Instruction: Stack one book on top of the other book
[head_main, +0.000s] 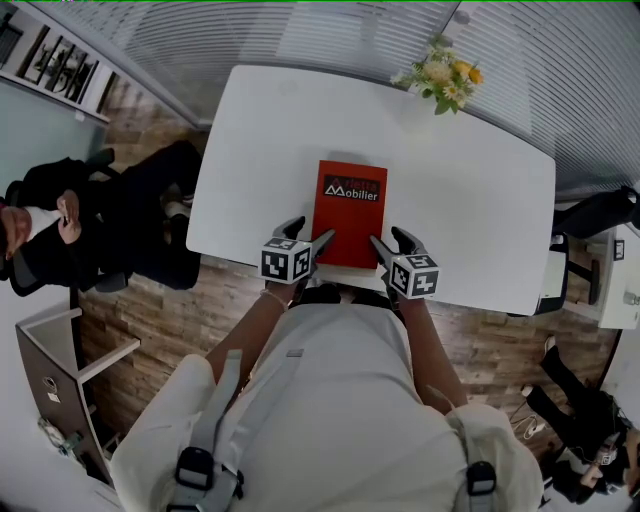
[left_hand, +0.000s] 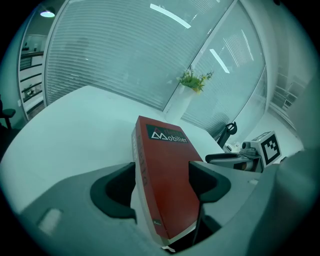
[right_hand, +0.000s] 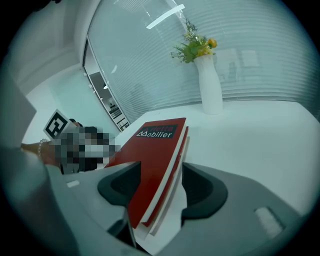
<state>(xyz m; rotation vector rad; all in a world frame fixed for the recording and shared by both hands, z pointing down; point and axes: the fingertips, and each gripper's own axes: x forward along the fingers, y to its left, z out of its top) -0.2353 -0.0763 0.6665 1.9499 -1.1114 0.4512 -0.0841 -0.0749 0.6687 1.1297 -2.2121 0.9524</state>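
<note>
A red book (head_main: 349, 210) with "Mobilier" on its cover lies lengthwise on the white table (head_main: 470, 200), close to the near edge. My left gripper (head_main: 312, 232) sits at its near left corner and my right gripper (head_main: 392, 238) at its near right corner. In the left gripper view the book (left_hand: 160, 150) fills the gap of the left gripper (left_hand: 162, 186), one jaw at the spine and the other over the cover. Seen from the right gripper (right_hand: 160, 189), the book (right_hand: 155, 145) shows two red layers with white pages between the jaws. I cannot tell whether that is a second book beneath.
A white vase of flowers (head_main: 440, 80) stands at the table's far right. A person in dark clothes (head_main: 90, 220) sits to the left of the table. A chair (head_main: 555, 285) stands at the right end, and wooden floor runs along the table's near edge.
</note>
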